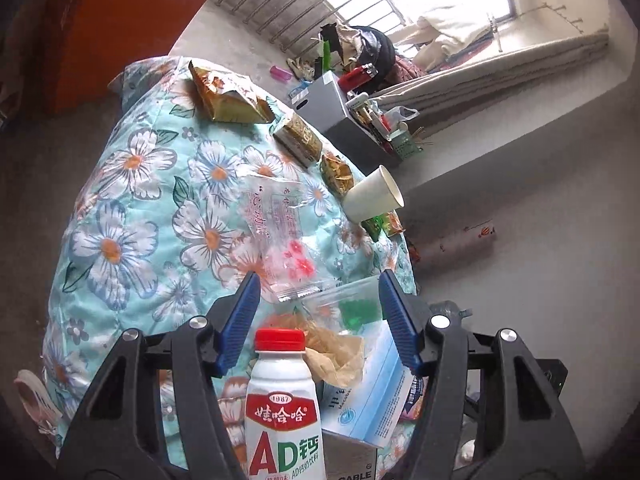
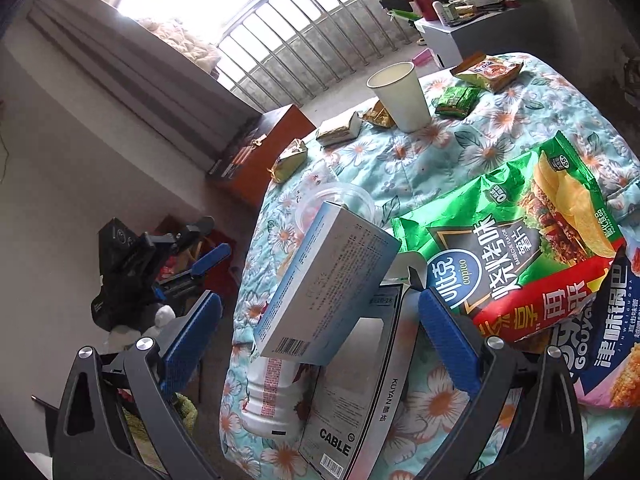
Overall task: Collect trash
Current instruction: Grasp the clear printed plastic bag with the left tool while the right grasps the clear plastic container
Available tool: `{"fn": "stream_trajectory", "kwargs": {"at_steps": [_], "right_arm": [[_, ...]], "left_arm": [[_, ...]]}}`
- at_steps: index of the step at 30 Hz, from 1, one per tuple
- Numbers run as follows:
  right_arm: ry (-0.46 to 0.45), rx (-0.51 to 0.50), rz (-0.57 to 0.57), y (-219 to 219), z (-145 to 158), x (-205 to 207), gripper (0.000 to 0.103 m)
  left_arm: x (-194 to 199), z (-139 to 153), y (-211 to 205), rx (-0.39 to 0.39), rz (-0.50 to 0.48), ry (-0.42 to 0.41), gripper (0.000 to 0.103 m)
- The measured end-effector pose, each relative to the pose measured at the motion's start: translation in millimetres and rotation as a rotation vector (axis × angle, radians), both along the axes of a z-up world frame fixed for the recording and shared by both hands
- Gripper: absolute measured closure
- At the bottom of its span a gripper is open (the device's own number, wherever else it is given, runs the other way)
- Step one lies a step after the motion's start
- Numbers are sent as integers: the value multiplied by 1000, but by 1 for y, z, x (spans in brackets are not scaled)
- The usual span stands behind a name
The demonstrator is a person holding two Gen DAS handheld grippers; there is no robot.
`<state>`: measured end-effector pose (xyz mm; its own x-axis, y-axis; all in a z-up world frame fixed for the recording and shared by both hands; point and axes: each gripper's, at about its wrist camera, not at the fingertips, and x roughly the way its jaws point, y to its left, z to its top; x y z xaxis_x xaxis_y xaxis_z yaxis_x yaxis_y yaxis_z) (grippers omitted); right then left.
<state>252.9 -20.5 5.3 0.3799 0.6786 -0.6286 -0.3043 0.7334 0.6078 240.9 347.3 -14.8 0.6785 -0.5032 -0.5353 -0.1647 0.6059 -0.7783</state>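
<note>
Trash lies on a floral quilt (image 1: 132, 200). My left gripper (image 1: 319, 280) is open; a white milk-drink bottle (image 1: 284, 408) with a red cap stands low between its fingers, and the pads do not touch it. Beyond its tips lie a clear flowered wrapper (image 1: 280, 232), a paper cup (image 1: 374, 196) and gold snack bags (image 1: 228, 96). My right gripper (image 2: 320, 296) is open around a tilted blue-white box (image 2: 324, 280) that rests on the bottle (image 2: 272, 392) and a grey cable box (image 2: 360, 400). A green chip bag (image 2: 520, 240) lies to the right.
An orange cabinet (image 1: 120, 28) stands beyond the quilt, with a railing and bright window behind. A grey stand (image 1: 336, 108) holds clutter. My left gripper (image 2: 200, 264) shows off the quilt's left edge over bare floor. A blue snack bag (image 2: 600, 352) lies at the right.
</note>
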Motion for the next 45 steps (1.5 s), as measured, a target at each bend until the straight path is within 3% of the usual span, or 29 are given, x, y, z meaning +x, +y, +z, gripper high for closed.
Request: {"fn": "stream_trajectory", "kwargs": {"at_steps": [5,8,10,13,17,23,28,35,41,45], "right_arm": [[-85,-49,23,-6,25,21,6],[-172,-105,111,4,45,49,6],[-158,-123,197,14,49,75,7],[-78,-145,319,37,41,113,10],[142,-114,404,68,12,158,12],[484,-119,360,91,-45,198,21],[625,-151,358,100,-75,203,33],[697,-151,392,109,-89,196,40],[696,-142,431,112,-88,189,67],[645,-146,432,114,-80,185,88]], "left_arm": [[50,-43,7,-55,-4,154,52],[68,-61,4,-74,-16,206,55],[76,-71,4,-103,-8,240,57],[82,-81,3,-141,1,256,58],[88,-87,4,-178,19,266,63],[86,-91,9,-181,31,270,77],[77,-93,16,-172,29,256,85],[73,-92,14,-170,23,235,86],[74,-88,6,-170,5,188,92],[76,-82,0,-149,6,154,99]]}}
